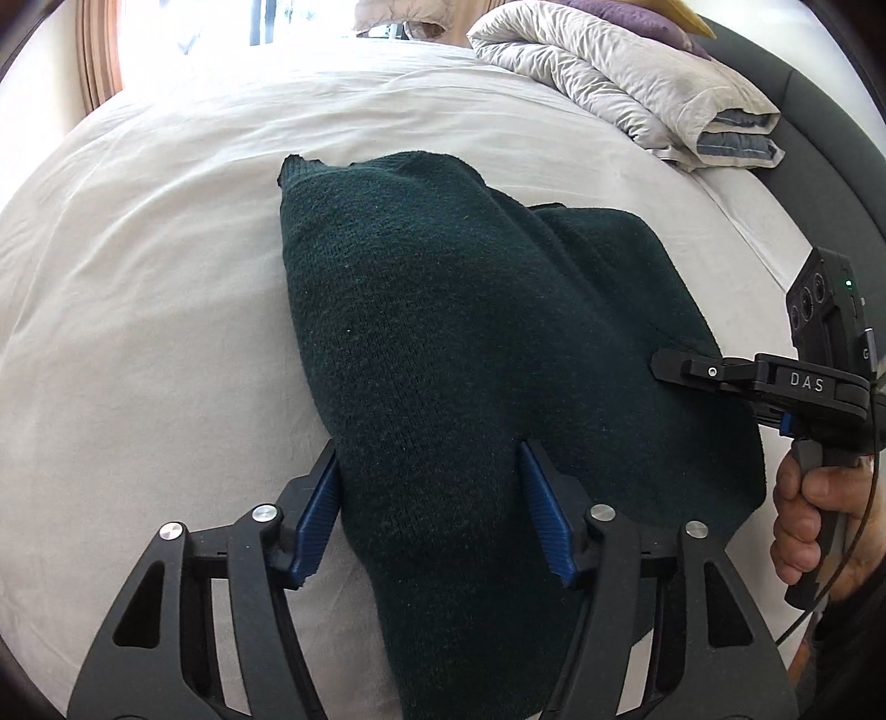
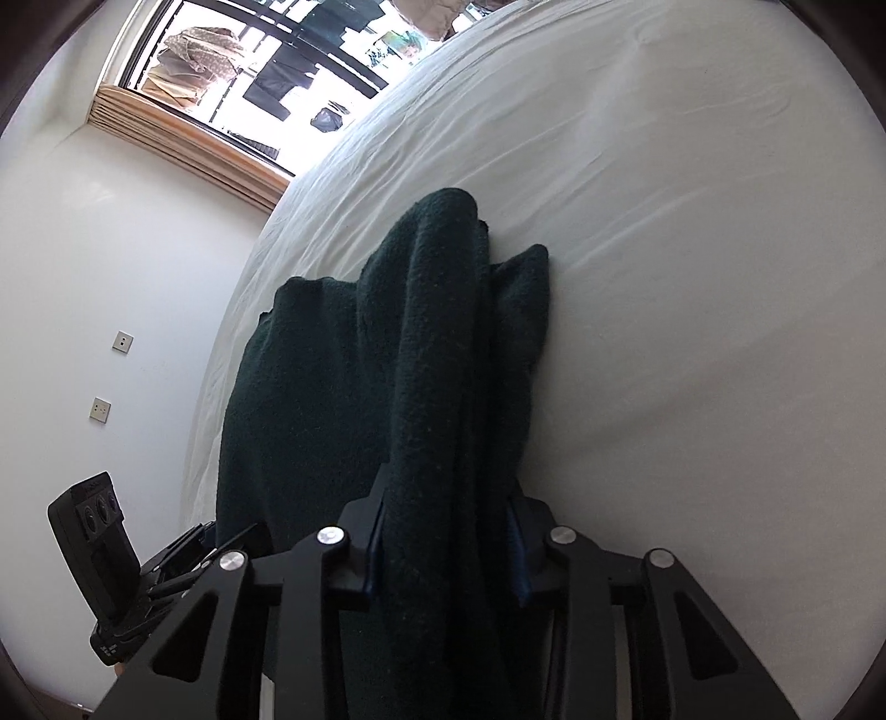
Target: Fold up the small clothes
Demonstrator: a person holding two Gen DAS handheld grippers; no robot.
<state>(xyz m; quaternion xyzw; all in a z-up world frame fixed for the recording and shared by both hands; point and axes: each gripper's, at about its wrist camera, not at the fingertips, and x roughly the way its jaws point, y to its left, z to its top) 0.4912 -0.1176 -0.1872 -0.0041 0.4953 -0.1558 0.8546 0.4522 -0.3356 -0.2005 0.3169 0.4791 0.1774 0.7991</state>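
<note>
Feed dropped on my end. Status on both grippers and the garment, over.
Left gripper straddling a fold of the dark green sweater; grip unconfirmed. Right gripper shut on a bunched ridge. Sweater partly folded on the white bed sheet. Nothing in the way.

Knit garment [image 1: 443,343]: dark green, plain, no pattern. Bed sheet [image 1: 166,249]: off-white, plain. Folded duvet [image 1: 626,72]: pale grey-white outside, blue-grey layers at folded edge. Cushion [image 1: 637,14]: purple. Headboard [image 1: 819,144]: dark grey. Left tool [image 1: 429,515]: black frame, blue ribbed pads, silver pivot screws. Right tool [image 2: 446,545]: black, white "DAS" lettering on side. Wall [image 2: 111,277]: white. Window frame [image 2: 194,149]: light wood.
</note>
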